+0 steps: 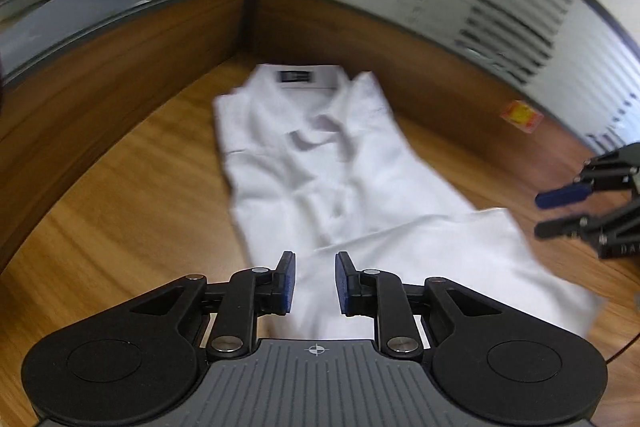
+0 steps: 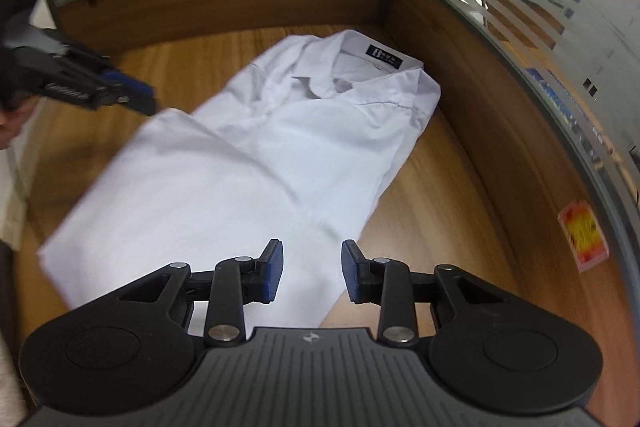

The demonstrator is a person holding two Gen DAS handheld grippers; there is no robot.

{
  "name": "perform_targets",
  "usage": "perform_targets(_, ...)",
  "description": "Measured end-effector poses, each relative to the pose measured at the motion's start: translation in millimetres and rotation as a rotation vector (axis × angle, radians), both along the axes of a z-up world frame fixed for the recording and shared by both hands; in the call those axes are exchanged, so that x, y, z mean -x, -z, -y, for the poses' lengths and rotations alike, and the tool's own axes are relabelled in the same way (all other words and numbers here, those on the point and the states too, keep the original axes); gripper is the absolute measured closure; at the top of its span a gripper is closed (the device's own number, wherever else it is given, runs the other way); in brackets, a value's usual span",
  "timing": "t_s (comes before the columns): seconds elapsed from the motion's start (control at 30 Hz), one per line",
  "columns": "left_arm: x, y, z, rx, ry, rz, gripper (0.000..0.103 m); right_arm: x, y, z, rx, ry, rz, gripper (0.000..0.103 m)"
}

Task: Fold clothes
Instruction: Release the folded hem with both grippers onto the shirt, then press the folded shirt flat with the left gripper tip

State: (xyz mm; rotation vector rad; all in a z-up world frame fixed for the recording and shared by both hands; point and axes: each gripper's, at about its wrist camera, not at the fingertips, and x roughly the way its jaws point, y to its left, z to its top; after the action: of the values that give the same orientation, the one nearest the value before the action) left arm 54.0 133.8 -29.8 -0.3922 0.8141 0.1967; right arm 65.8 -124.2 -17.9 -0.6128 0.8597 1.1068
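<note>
On the wooden desk [image 1: 132,183] lies a white shirt [image 1: 320,163], partly folded lengthwise, its collar with a dark label [image 2: 384,55] toward the corner where the wood partition panels meet. Nearest that collar's far end, the hem side of the shirt spreads wide beneath both tools. Above the hem hangs the left tool [image 1: 315,283], its blue pads apart with only cloth showing below the gap, nothing pinched. Off the shirt's right edge hangs the right tool [image 2: 312,273], pads likewise apart and empty. Beyond the shirt's right side, a red-and-yellow sticker [image 2: 584,235] sits on the panel.
</note>
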Motion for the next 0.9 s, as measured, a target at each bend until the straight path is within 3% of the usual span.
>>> perform_targets(0.2, -41.7, 1.5, 28.3, 0.030, 0.200, -0.073, 0.079, 39.8, -10.2, 51.1, -0.053, -0.003, -0.101, 0.050)
perform_targets(0.33, -69.5, 17.5, 31.2, 0.071, 0.265, -0.131, 0.079, 60.7, -3.2, 79.7, -0.072, -0.012, -0.148, 0.037)
perform_targets(0.57, -102.2, 49.6, 21.3, 0.125, 0.225, -0.219, 0.080, 64.2, 28.5, 97.3, -0.101, -0.075, -0.213, 0.036)
perform_targets(0.7, -104.3, 60.3, 11.7, 0.160, 0.161, -0.241, 0.083, 54.4, 48.6, 84.1, -0.127, -0.145, -0.242, 0.038)
perform_targets(0.9, -104.5, 65.9, 14.5, 0.150, 0.138, -0.244, 0.083, 40.5, 73.8, 57.0, -0.183, -0.286, -0.326, 0.046)
